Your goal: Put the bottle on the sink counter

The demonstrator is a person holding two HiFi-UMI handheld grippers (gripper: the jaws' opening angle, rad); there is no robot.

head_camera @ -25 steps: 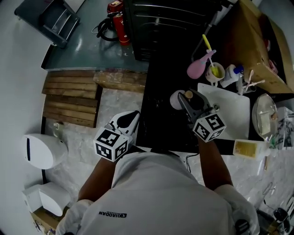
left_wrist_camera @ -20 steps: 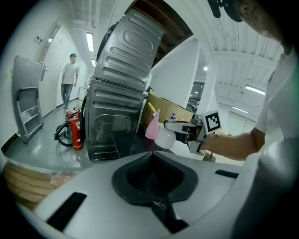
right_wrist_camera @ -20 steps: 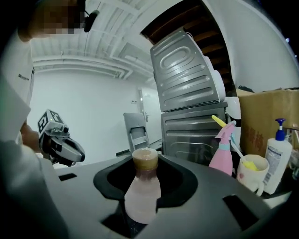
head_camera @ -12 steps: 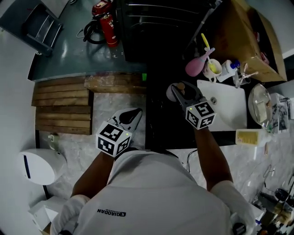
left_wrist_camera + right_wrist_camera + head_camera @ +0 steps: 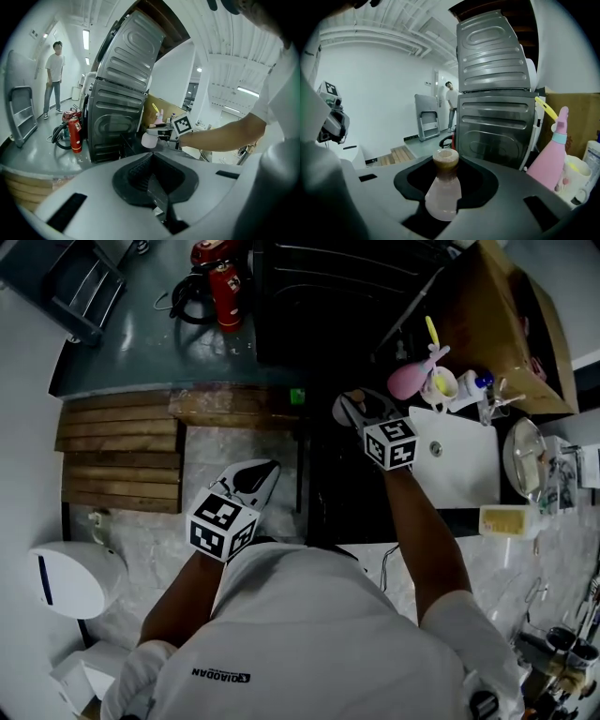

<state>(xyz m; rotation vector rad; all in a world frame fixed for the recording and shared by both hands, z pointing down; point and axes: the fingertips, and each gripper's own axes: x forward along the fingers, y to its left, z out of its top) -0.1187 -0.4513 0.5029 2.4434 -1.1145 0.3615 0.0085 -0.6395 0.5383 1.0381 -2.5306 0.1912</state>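
My right gripper (image 5: 356, 407) is shut on a small pale bottle (image 5: 345, 412) with a brownish neck. It holds the bottle upright over the black counter (image 5: 328, 502), just left of the white sink (image 5: 459, 465). In the right gripper view the bottle (image 5: 442, 190) stands between the two dark jaws. The left gripper view shows the bottle (image 5: 149, 139) held out in front of the dark appliance. My left gripper (image 5: 255, 476) hangs lower left over the marble floor, its jaws together with nothing in them.
A pink spray bottle (image 5: 410, 381) and a cup (image 5: 439, 385) stand behind the sink. Right of the sink lies a yellow sponge (image 5: 502, 518). A dark ribbed appliance (image 5: 328, 296) rises ahead, beside a red fire extinguisher (image 5: 223, 292) and wooden pallets (image 5: 117, 460). A person (image 5: 54, 77) stands far off.
My right gripper has carried the bottle farther from my body and leftward, from the sink's left edge toward the appliance. The left gripper has shifted a little over the floor.
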